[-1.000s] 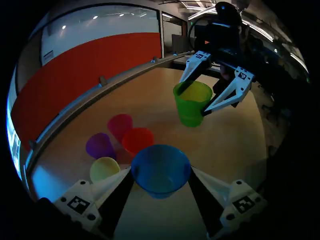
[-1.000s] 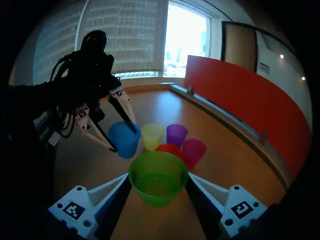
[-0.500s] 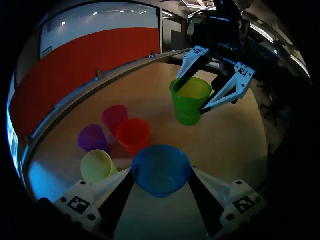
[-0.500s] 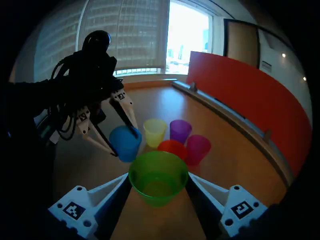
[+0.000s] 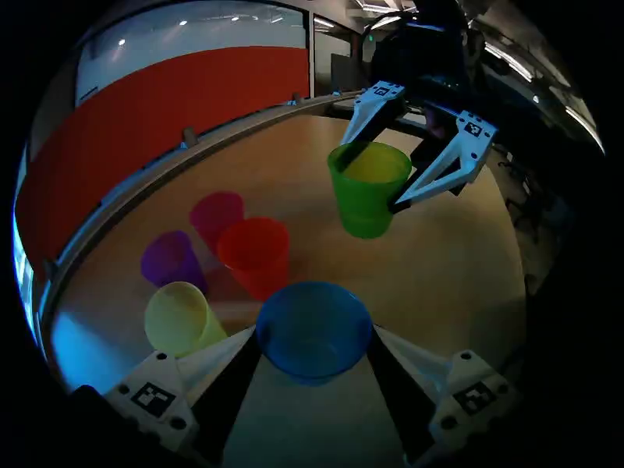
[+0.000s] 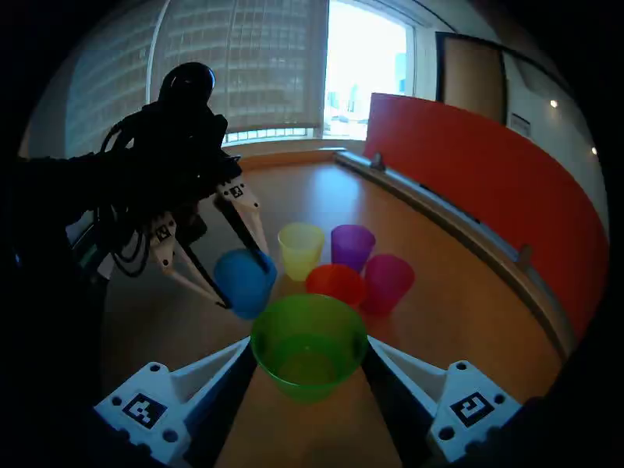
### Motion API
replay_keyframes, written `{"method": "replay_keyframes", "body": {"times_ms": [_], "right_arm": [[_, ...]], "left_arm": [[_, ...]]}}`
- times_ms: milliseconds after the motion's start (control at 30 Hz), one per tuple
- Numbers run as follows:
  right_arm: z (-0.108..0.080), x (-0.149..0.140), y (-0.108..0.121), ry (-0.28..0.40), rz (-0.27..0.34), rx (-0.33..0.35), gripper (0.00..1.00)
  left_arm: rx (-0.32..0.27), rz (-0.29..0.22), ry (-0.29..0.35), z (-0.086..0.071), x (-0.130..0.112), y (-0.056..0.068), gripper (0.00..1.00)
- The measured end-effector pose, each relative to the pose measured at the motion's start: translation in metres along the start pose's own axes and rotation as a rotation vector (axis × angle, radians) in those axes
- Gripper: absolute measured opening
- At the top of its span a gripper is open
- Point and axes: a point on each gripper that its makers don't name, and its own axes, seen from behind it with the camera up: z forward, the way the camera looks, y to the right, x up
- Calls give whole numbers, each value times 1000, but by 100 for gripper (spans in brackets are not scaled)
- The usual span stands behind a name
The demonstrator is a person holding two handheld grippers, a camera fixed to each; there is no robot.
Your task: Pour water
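Left gripper (image 5: 312, 343) clamps blue cup (image 6: 243, 282); right gripper (image 6: 310, 343) clamps green cup (image 5: 366, 191), both near red cup (image 5: 255, 249). Advice: bring rims close, tilt slow, avoid red cup.

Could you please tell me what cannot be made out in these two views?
- Water level in the translucent blue plastic cup: left gripper view, dim light inside.
- Water level in the translucent green plastic cup: right gripper view, no clear surface shows inside.
- Base of the red plastic cup: right gripper view, behind the green cup's rim.
- Body of the left tongs: right gripper view, backlit silhouette against the bright window.
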Motion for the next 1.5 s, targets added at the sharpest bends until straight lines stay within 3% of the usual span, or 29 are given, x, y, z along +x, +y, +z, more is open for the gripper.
{"method": "replay_keyframes", "body": {"times_ms": [600, 1267, 1500], "right_arm": [[3, -6, 4, -6, 8, -10, 91], [10, -10, 5, -12, 14, -12, 91], [17, -15, 4, -19, 17, -7, 91]], "left_arm": [[-5, -4, -5, 19, -7, -6, 88], [-8, -27, -25, 20, -24, -8, 89], [-5, -43, -49, 12, -35, -9, 97]]}}
